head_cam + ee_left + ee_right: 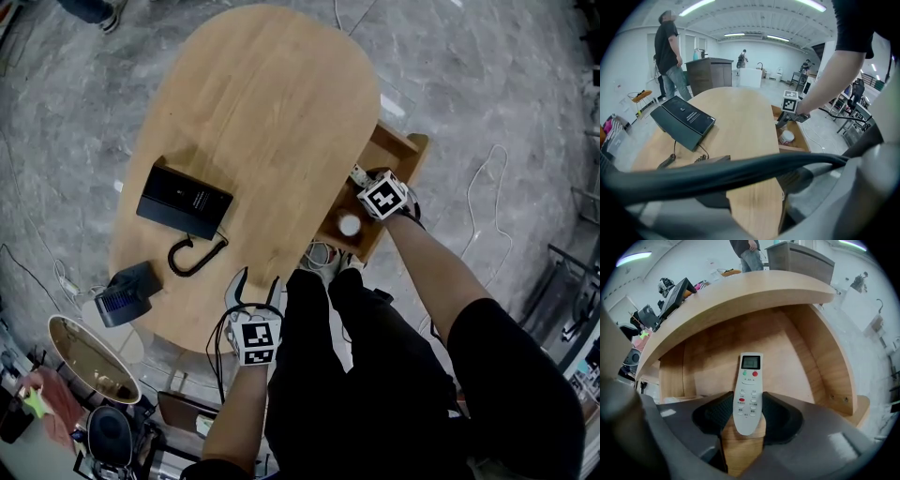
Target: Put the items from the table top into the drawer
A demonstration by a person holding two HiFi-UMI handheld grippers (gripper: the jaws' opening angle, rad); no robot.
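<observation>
**Step in hand:** placing the remote (749, 390) into the drawer (820, 357), which stands pulled out below the table's (262, 103) right edge.

**Right claw** (747, 409): pinching the remote by its lower half, one pad on each long side. The display end points towards the back of the drawer. The remote is inside the drawer opening, under the table's overhang. I cannot tell whether it rests on the drawer floor.

**Left claw** (258, 284): spread and holding nothing, over the table's near edge. A black cable crosses its own view.

**Other items:** a white round pot (349, 225) already lies in the drawer, close to the right claw. A black box (185, 200) with a coiled cord lies on the table top near the left edge.

**Recommendations, by judgement:**
- Lower the remote until its back lies flat on the drawer floor, then spread the jaws. A release from height may make it bounce or skid.
- Set it down apart from the pot, leaving room for the box.
- Withdraw back along the line of the jaws, keeping below the overhang until clear.
</observation>
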